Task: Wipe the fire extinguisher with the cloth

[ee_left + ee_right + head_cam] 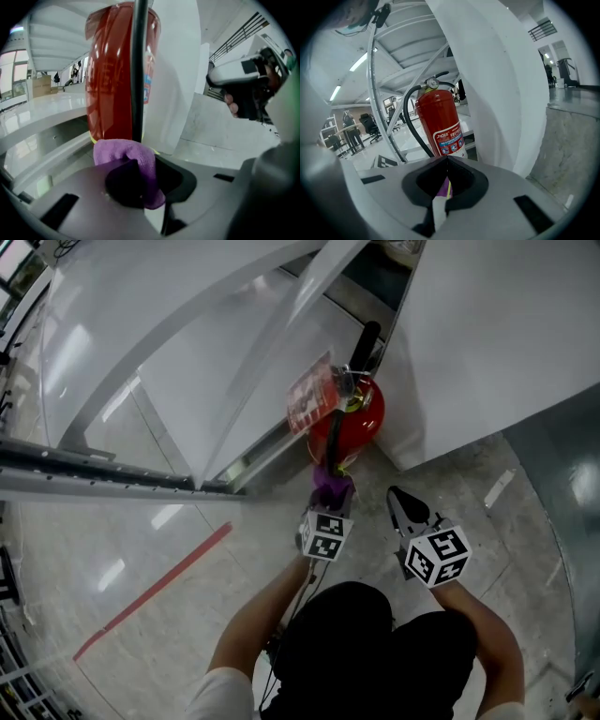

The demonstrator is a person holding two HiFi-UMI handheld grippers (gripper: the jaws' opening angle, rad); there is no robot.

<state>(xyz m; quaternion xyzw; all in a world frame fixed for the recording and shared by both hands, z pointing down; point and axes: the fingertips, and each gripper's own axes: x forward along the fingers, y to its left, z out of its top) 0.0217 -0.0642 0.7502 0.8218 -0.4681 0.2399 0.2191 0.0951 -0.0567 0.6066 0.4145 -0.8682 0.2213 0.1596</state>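
A red fire extinguisher (352,423) with a black hose and a hanging tag stands on the floor against a white curved panel. My left gripper (331,486) is shut on a purple cloth (330,482), held at the extinguisher's lower front. In the left gripper view the cloth (125,152) bunches between the jaws just before the red cylinder (112,70) and its hose (138,65). My right gripper (405,506) hangs shut and empty to the right, a little back from the extinguisher (439,123); in its own view the right gripper (446,161) has its jaws meeting.
White curved panels (487,343) flank the extinguisher on both sides. A grey metal frame (94,474) runs along the left. A red line (155,589) crosses the pale tiled floor. Far off are chairs and people (349,129).
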